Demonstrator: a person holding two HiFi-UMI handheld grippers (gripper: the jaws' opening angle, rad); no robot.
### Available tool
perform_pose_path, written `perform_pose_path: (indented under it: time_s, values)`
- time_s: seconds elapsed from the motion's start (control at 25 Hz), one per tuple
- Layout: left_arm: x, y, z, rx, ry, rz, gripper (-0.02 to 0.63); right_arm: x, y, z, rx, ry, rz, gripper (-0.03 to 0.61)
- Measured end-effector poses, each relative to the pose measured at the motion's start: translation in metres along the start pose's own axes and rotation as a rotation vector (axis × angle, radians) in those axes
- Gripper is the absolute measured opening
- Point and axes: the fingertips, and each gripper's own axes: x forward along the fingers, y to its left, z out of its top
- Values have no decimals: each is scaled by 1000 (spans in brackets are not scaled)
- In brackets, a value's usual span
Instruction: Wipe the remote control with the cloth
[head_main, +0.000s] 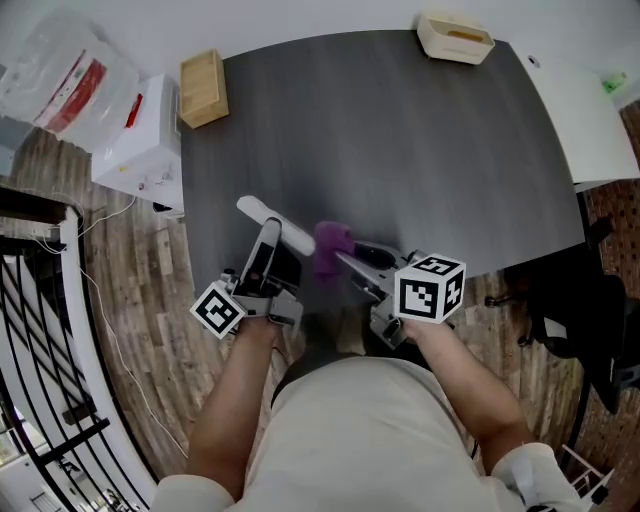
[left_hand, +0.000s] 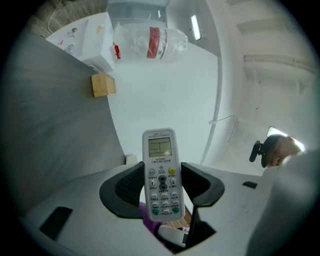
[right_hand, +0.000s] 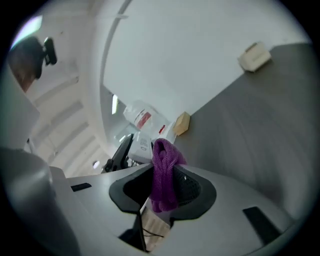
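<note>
Wiping is being prepared, or is only just being begun, as far as can be judged. The remote control (left_hand: 161, 172) is being gripped across its lower, buttoned half by the left gripper (left_hand: 161, 188), whose jaws are standing fairly wide and pressing on the two long sides of the casing. The screen end is being pointed away from the person, out over the near edge of the dark counter (head_main: 400, 130). The purple cloth (right_hand: 164, 175) is being pinched as a bunched fold between the nearly closed jaws of the right gripper (right_hand: 162, 189), with a loop of it standing proud of the jaw tips. In the head view the cloth is being held just beside the remote, close to the end nearest the left gripper. Whether the two are actually touching cannot be told. No part of the remote's face is being covered by cloth in the left gripper view, so the step in hand is being judged as bringing the cloth onto the remote. For the next move, the protruding fold is probably being called on to be laid against the button face and drawn along its length toward the screen. The remote would need steadying in the left gripper against that push.
</note>
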Motion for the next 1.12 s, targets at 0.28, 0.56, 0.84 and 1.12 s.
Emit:
perform_pose_path:
  time_s: [0.28, 0.56, 0.84, 1.12]
  values:
    - [0, 13, -21, 136, 86, 99, 225, 6, -2, -20, 263, -21, 34, 110]
    - [-7, 32, -36, 298, 192, 224, 225, -2, -8, -32, 325, -10, 14, 110]
    - [-33, 79, -37, 374, 272, 452, 225, -17, 13, -29, 386, -44, 128, 110]
    - [-79, 151, -47, 471, 541, 856, 225, -46, -2, -10, 90, -33, -13, 112]
